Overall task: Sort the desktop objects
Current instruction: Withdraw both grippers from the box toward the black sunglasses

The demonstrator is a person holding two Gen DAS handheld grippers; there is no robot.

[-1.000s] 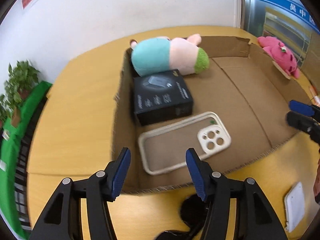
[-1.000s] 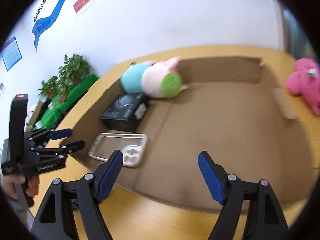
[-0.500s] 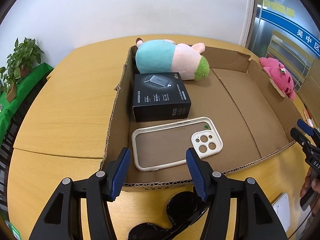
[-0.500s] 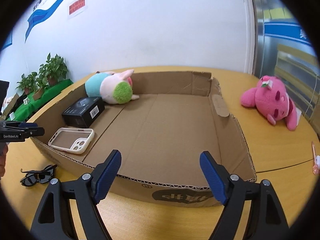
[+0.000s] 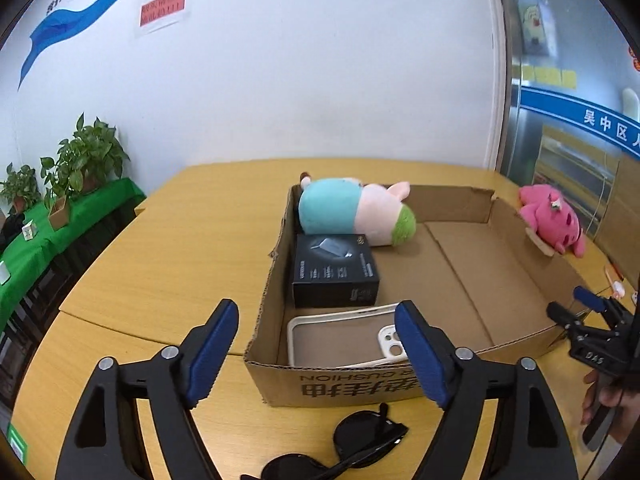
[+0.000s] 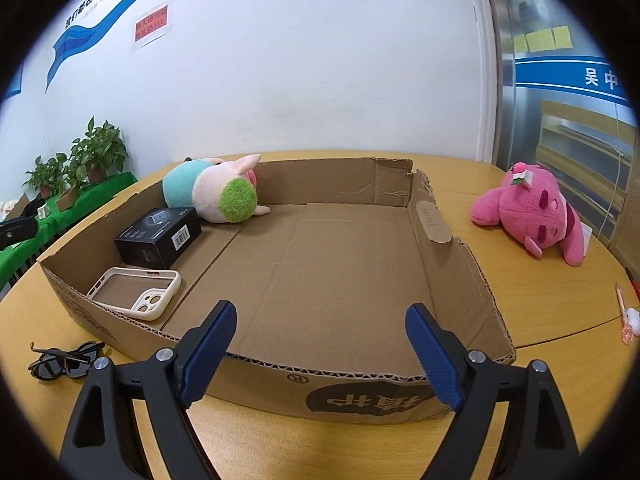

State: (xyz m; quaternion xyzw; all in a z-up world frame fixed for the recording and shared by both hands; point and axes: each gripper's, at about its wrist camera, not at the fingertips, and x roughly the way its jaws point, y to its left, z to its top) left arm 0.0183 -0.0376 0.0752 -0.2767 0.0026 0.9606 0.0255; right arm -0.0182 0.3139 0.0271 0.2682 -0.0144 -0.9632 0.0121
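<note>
Right wrist: sunglasses (image 6: 66,362) beside box (image 6: 256,376).

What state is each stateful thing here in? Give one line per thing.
Shallow brown cardboard box: open-topped, right half bare.
Black folding sunglasses: folded, outside the box.
Clear cream-rimmed phone case: empty, flat in the box.
Left gripper: jaws opening, nothing between.
Right gripper: jaws opening, nothing between.

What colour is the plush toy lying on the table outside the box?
Pink, clearest in the right wrist view.
</note>
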